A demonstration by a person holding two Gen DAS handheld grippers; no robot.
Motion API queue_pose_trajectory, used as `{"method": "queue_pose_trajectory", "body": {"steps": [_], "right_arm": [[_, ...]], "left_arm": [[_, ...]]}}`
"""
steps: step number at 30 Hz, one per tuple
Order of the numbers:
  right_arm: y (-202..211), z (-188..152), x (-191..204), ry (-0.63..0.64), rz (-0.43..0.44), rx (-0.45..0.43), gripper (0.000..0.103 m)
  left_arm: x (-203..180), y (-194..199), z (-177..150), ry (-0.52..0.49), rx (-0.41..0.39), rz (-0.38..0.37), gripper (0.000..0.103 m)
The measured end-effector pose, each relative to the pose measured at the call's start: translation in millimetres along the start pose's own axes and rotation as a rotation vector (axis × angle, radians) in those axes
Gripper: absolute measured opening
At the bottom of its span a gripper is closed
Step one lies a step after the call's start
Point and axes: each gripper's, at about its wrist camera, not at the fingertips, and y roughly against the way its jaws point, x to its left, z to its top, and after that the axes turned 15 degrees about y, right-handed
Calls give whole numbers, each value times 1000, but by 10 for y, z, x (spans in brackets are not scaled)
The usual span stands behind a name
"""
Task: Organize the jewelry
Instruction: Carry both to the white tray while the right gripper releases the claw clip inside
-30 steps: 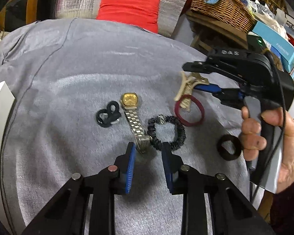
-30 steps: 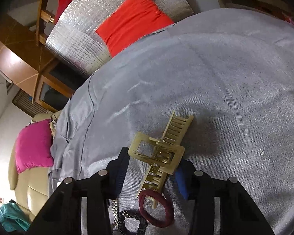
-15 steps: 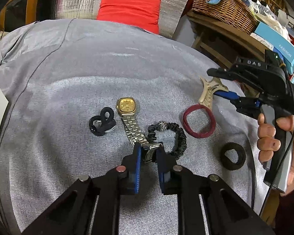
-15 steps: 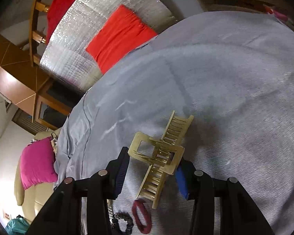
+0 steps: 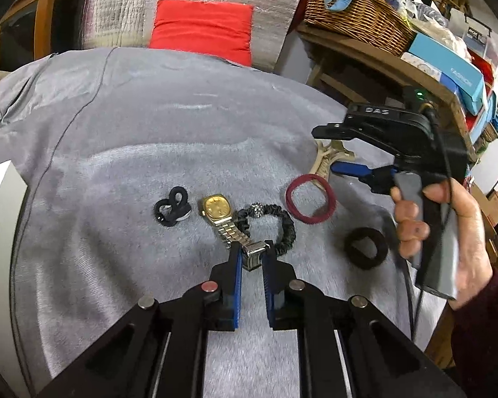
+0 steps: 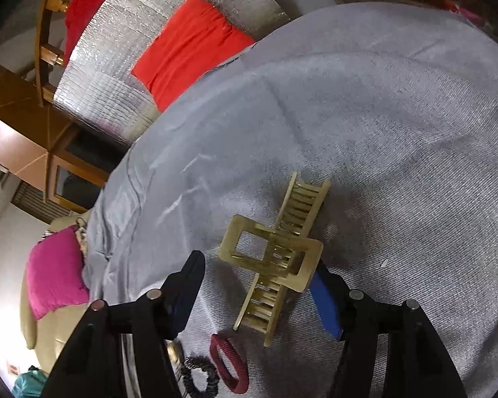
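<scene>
On the grey cloth point(image 5: 132, 126) lies a gold-faced watch point(image 5: 215, 207) with a steel band. My left gripper point(image 5: 251, 260) is shut on the band's clasp end. Around it lie a black twisted tie point(image 5: 172, 207), a black beaded bracelet point(image 5: 284, 224), a maroon hair tie point(image 5: 310, 199) and a thick black hair tie point(image 5: 365, 247). A cream hair claw point(image 6: 275, 258) rests on the cloth between my right gripper's point(image 6: 259, 275) jaws, which are opening. The left pad stands clear of the claw. The right pad is right beside it.
A wicker basket point(image 5: 358, 16) and a blue box point(image 5: 448, 66) crowd a wooden shelf at the back right. A red cushion point(image 5: 202, 30) leans on silver padding behind the cloth. A white object point(image 5: 0, 205) sits at the left edge. A pink cushion point(image 6: 56, 282) lies beyond it.
My left gripper came forward and closed on the watch band's clasp. My right gripper carried the hair claw to the right, away from the maroon tie, and its jaws widened off it.
</scene>
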Motion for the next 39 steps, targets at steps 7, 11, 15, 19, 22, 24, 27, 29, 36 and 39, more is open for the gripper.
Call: {"method": "queue_pose_trajectory", "body": {"steps": [7,11,15,19,22,24,27,29,36,39], "right_arm": [[-42,-61,4,-2,-98,-5,31],[0,-57,19,5,-119,-35,30],[164,-23,120,33,-120,-108,30],[318,-23,261,65,-109,-177,30],[440,-30,362,73,-83,-223,30],[495,-42,445,83,-61,-243,30],[541,-72,594,102,-26,-254,30],[554,-114,695,119,6,-251,30],[500,-350,1164,210,112,-212,30],[470,-457,1379,251,158,-201,30]], "left_arm": [[130,219,-32,-9,-1,9,12],[207,364,-66,-24,-8,11,12],[289,494,-102,-22,-18,14,12],[322,602,-122,-19,-34,7,12],[334,691,-139,-10,-44,-6,12],[341,777,-166,-7,-55,-16,12],[361,932,-200,6,-77,-35,12],[373,992,-208,20,-76,-35,12],[419,1324,-303,80,-120,-21,12],[434,1592,-333,107,-186,-18,12]]}}
